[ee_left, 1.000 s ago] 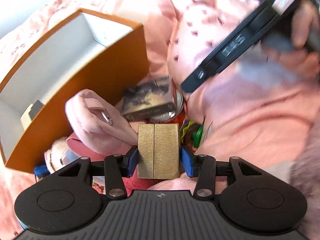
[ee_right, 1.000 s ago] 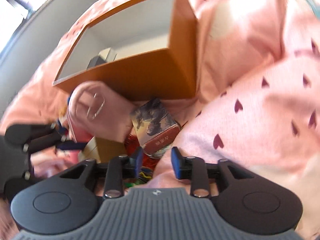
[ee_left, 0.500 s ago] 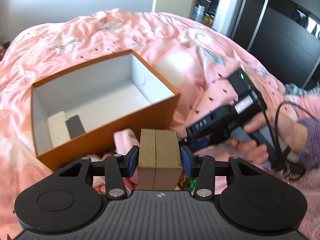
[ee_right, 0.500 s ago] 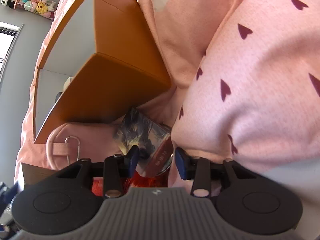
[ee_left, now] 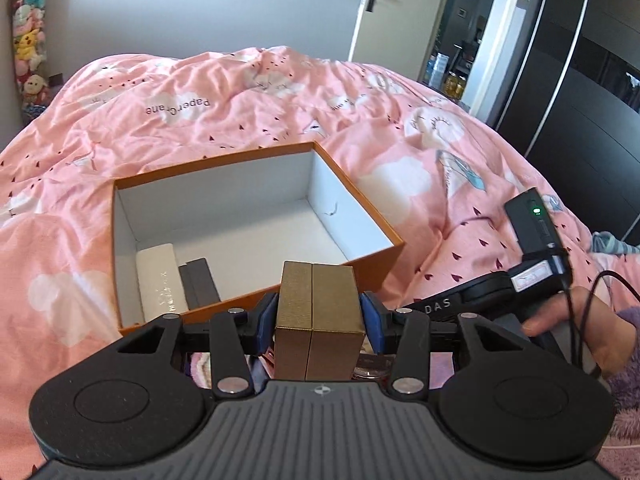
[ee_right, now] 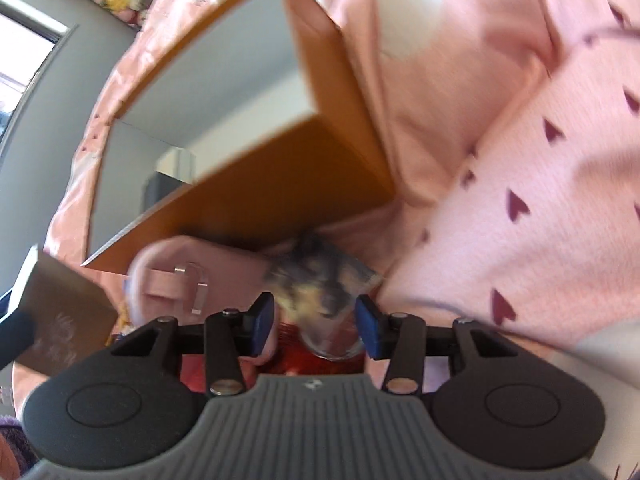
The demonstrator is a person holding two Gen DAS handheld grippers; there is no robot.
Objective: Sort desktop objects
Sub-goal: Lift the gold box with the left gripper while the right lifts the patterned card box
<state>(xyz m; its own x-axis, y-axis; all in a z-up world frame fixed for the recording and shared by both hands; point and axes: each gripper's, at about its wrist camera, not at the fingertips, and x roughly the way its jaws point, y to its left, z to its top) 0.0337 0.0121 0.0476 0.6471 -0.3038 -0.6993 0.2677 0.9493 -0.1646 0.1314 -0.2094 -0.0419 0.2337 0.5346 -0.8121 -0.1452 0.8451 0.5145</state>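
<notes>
Left wrist view: the left gripper (ee_left: pixel 320 320) is clamped on a gold, finely ribbed rectangular cardboard box (ee_left: pixel 318 318), its blue pads pressed flat against the two side faces; a vertical seam splits the box's front. The box hangs above the near wall of an open orange cardboard storage box (ee_left: pixel 376 258) with smooth white inner walls, which sits on a rumpled pink bed quilt (ee_left: pixel 240 108) printed with white clouds and small dark marks. Inside, against the left wall, lie a cream, pebble-textured long case (ee_left: pixel 158 278) and, just beside it, a dark flat slab (ee_left: pixel 198 282). At the right edge, the black body of the right gripper (ee_left: pixel 472 300) slants down, held by a hand (ee_left: pixel 560 320) in a fuzzy purple sleeve (ee_left: pixel 624 344).

Right wrist view, blurred: the right gripper (ee_right: pixel 316 322) has its jaws opening, the blue pads standing either side of a small glossy picture-printed card box (ee_right: pixel 320 280) without pressing on it. That box lies on a round clear-rimmed tin with red beneath (ee_right: pixel 332 346), close against the orange box's outer wall. To its left is a soft pink pouch with a metal clip (ee_right: pixel 192 284). The gold box shows at the far left edge.
</notes>
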